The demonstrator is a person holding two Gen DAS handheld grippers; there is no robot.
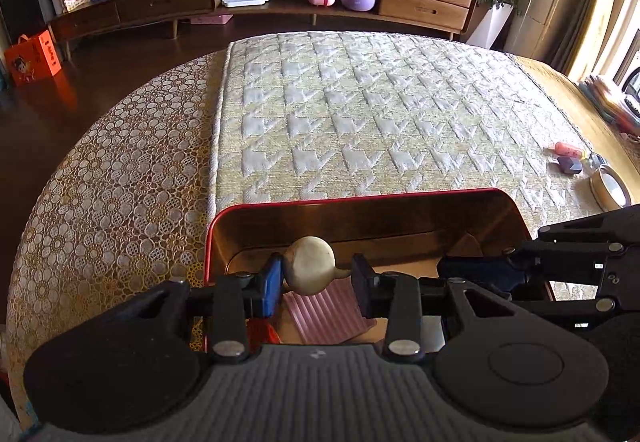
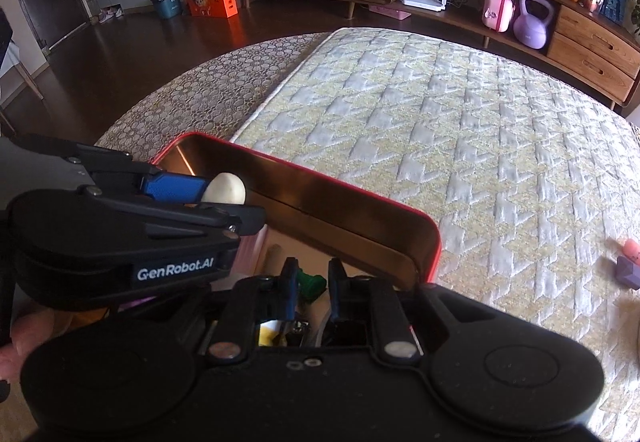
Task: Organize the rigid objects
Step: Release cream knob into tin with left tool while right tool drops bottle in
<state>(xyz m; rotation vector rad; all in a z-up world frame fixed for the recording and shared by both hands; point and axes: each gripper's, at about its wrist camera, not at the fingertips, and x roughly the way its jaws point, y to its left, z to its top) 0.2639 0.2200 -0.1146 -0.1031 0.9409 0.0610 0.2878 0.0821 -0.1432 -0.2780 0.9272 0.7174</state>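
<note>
left gripper (image 1: 316, 274) clamped on a cream gourd-shaped piece (image 1: 310, 266), held over the red tin (image 1: 360, 198), not yet let go. right gripper (image 2: 313, 284) inside the tin, jaws slightly apart around a green piece (image 2: 314, 284), contact unclear. further right, three small things (image 1: 570, 158) on the quilt; tin contents mostly hidden.

Between my left gripper's (image 1: 316, 278) black fingers, one with a blue pad (image 1: 272, 282), I note a cream-white bulb-shaped piece (image 1: 310, 266). Under it lies a pink ribbed item (image 1: 332, 318) inside a tin (image 1: 360, 198) with a red rim and coppery brown inner walls. Ahead of both grippers, the quilted mat (image 1: 360, 114) shows a pale yellow and white houndstooth pattern; left of it, the cloth (image 1: 112, 186) bears white circles on gold. Just ahead of my right gripper (image 2: 314, 274), a dark green piece (image 2: 312, 284).
</note>
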